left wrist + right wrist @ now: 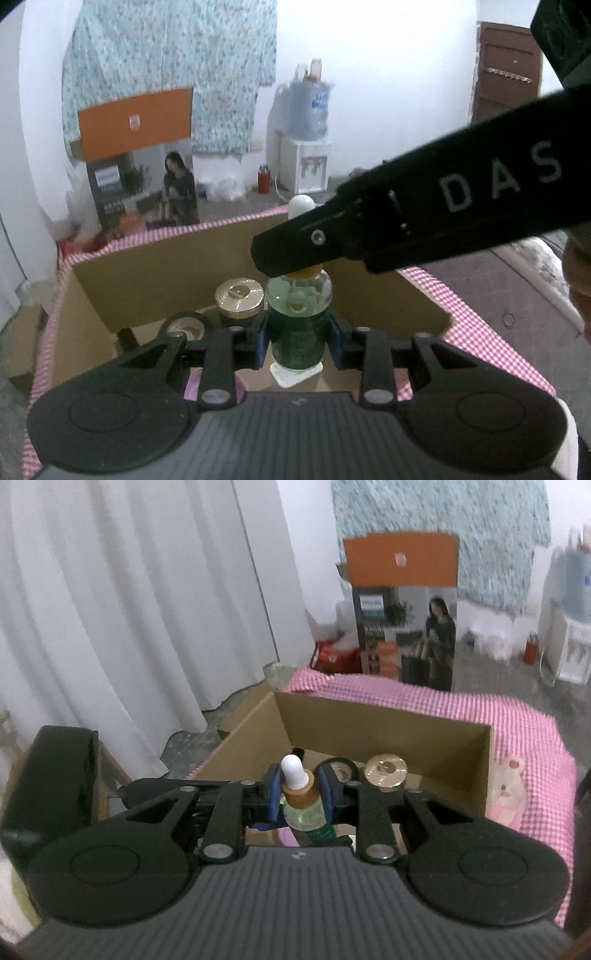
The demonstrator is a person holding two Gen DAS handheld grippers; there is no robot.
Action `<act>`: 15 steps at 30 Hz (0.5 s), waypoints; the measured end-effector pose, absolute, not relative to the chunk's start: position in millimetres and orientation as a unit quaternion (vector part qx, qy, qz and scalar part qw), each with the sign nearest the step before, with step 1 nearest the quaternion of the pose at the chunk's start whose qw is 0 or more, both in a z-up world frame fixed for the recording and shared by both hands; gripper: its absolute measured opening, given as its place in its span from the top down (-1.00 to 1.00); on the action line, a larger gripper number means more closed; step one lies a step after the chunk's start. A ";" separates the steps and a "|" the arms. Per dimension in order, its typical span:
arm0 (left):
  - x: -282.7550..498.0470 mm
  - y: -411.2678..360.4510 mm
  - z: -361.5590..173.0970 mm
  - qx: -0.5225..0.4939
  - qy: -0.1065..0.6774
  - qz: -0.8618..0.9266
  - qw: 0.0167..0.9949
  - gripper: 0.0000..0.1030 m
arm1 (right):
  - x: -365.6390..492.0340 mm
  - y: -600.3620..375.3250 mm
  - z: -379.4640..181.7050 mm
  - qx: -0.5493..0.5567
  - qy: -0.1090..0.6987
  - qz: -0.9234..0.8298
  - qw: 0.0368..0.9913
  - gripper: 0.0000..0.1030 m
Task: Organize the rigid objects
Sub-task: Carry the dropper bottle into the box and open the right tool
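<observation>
Holding a green dropper bottle [297, 325] upright above an open cardboard box [166, 280]: both grippers are on it at once. Left gripper [297, 338] is clamped on the glass body, blue pads pressing either side of the green-filled part. Right gripper [298, 792] is closed on the neck, its pads against the amber collar just under the white rubber bulb [293, 770]. In the left wrist view the right gripper comes in from the right as a dark bar crossing the bottle's top, with the bulb showing behind it.

Two grips on one small bottle look like a cap job: body steadied low, collar pinched high, so the dropper can be twisted tight or checked before stowing. That is a judgement; no turning can be read from the pictures.

Bottle hangs clear of the box floor as far as can be told; a white tag or label corner sits just below its base, contact unclear.

Inside the box, behind and to the left of the bottle: a jar with a gold ribbed lid [239, 295], and beside that a dark round ring with a pale centre [186, 326], probably an open jar or lid. Box stands on a pink checked cloth [480, 712] covering the bed or worktop; which, I cannot tell.

Further out: printed carton with orange top [140, 162], water dispenser [306, 140], white curtain [129, 609]
</observation>
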State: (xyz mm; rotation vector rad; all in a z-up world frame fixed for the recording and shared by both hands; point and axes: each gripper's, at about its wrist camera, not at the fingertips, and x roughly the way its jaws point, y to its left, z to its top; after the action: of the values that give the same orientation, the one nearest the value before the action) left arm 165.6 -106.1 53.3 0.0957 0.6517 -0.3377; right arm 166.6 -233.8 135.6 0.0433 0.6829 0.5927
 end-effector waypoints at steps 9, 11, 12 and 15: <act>226.2 -108.6 31.5 0.024 0.386 -0.147 0.910 0.35 | 242.0 -247.0 102.9 0.041 0.376 0.282 0.881 0.61; 238.7 -108.4 28.1 0.024 0.401 -0.141 0.905 0.35 | 257.9 -246.9 94.7 0.048 0.384 0.283 0.878 0.61; 244.1 -109.7 25.5 0.025 0.408 -0.138 0.902 0.35 | 264.2 -246.4 90.1 0.051 0.388 0.283 0.876 0.61; 254.2 -109.0 19.7 0.022 0.426 -0.132 0.895 0.35 | 279.1 -244.9 76.6 0.052 0.399 0.285 0.870 0.61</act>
State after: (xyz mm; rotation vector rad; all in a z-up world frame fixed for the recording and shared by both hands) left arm 254.2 -109.0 19.7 0.0463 0.8830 -0.2742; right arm 279.1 -244.9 76.6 0.1095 0.8344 0.5963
